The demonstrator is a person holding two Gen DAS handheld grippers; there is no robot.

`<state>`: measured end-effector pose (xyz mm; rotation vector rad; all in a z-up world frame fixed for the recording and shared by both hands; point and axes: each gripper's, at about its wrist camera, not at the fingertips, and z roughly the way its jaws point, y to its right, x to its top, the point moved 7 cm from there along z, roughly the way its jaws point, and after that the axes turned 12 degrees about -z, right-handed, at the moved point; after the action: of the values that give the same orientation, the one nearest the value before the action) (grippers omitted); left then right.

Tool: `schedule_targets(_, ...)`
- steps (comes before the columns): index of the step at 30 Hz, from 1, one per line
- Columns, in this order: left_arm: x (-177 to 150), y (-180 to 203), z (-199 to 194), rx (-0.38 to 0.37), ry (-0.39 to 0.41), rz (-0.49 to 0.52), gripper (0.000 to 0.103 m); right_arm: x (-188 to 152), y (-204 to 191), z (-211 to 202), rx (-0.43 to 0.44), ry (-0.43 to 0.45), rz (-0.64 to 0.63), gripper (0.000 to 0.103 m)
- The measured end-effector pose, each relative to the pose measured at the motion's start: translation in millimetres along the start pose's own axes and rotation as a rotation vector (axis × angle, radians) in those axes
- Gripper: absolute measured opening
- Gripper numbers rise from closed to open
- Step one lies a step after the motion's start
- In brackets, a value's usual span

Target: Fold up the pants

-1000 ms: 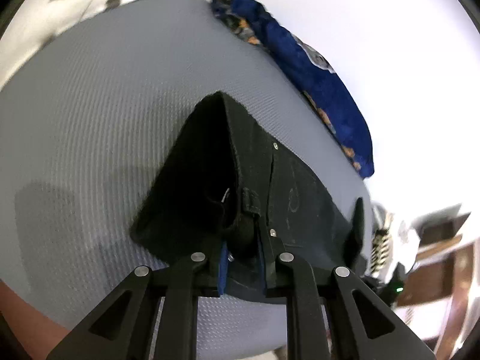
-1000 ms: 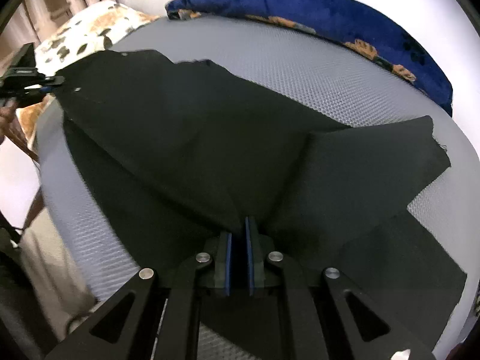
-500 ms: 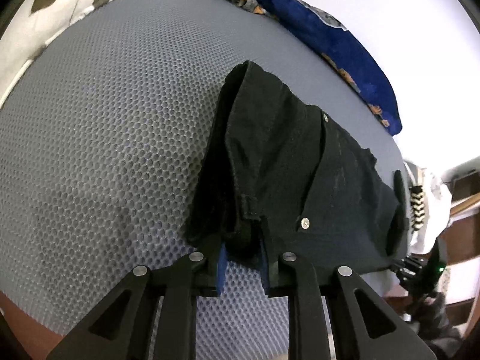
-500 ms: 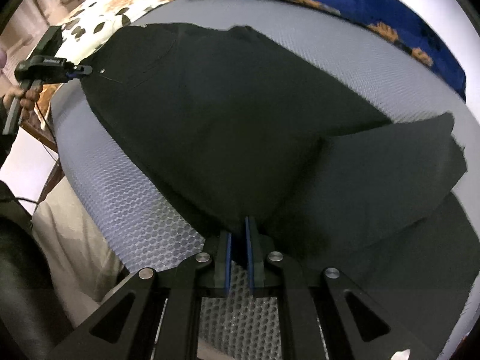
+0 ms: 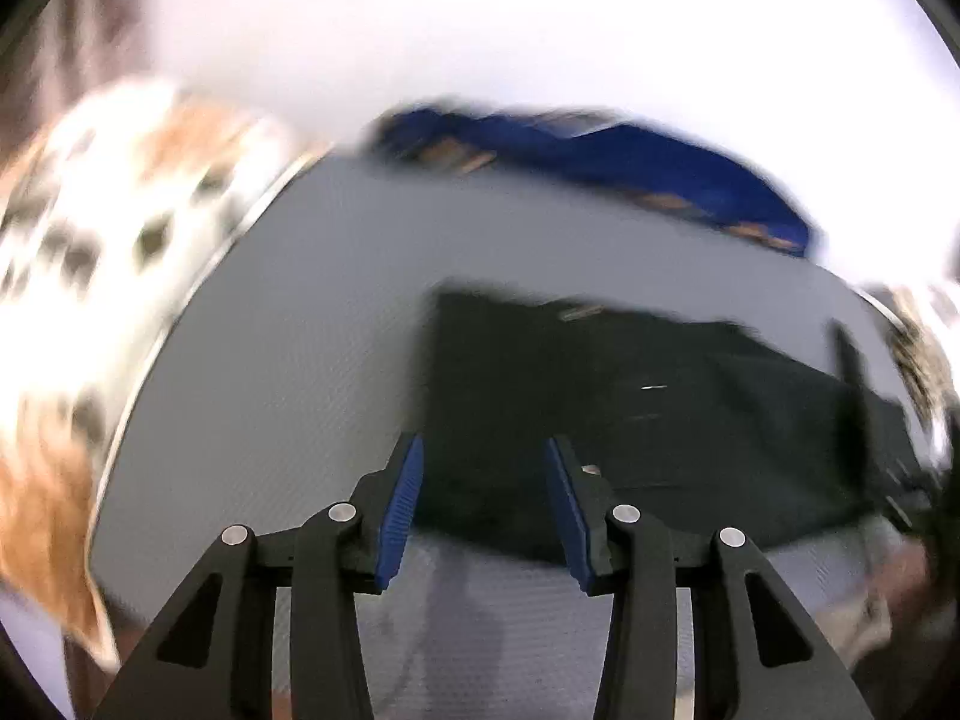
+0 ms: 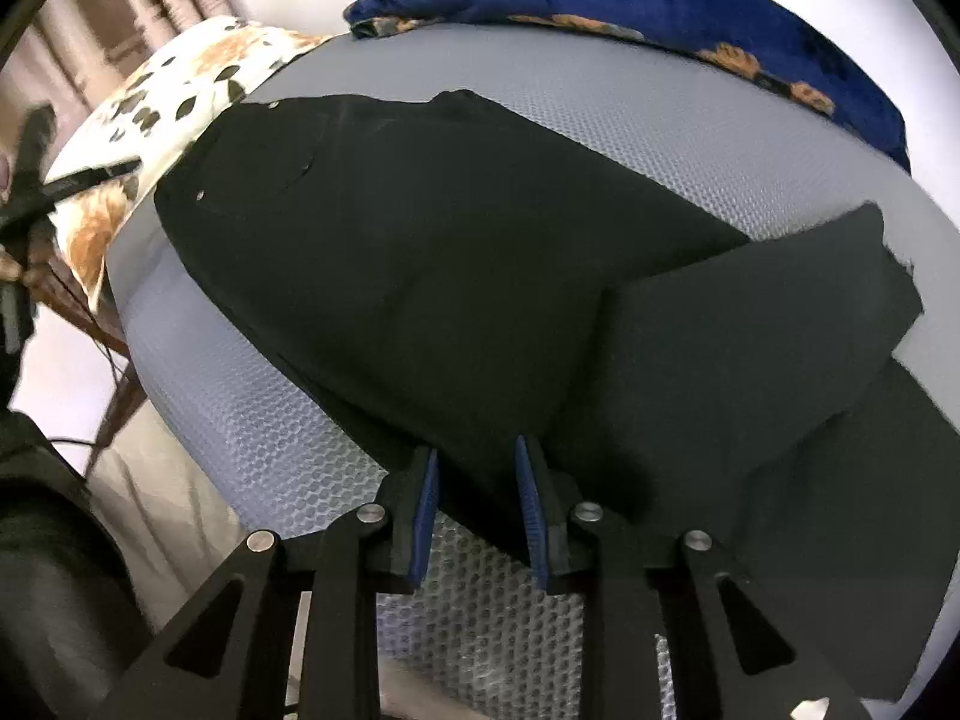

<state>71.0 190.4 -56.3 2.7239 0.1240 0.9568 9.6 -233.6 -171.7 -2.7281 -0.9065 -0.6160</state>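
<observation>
Grey mesh mattress bears black pants, blue blanket behind; both hand-held grippers opening, empty.

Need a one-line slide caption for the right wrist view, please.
Right tongs opening over the near edge of black pants lying folded lengthwise on a grey mesh surface, blue blanket behind.

Grey honeycomb-mesh mat covers the work surface. Blue blanket with orange pattern is bunched along the mat's far edge, against a white wall. White pillow with brown and dark leaf print lies beside the mat's left edge. Curtain folds are behind the pillow (left wrist view is motion-blurred). Wooden frame shows below the pillow.
</observation>
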Motion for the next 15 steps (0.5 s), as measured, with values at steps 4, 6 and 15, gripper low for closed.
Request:
schedule_targets(4,-14,83,-3,-0.124,-0.004,0.228,0.05,4,4,7,0.02,0.004,0.055,0.018)
schedule_targets(6,-29,129,11,-0.21,-0.05,0.302,0.05,7,8,6,0.042,0.01,0.089,0.017)
schedule_targets(15,-95,264,69,-0.425,-0.233,0.541,0.05,20,14,-4,0.1,0.021,0.145,0.014)
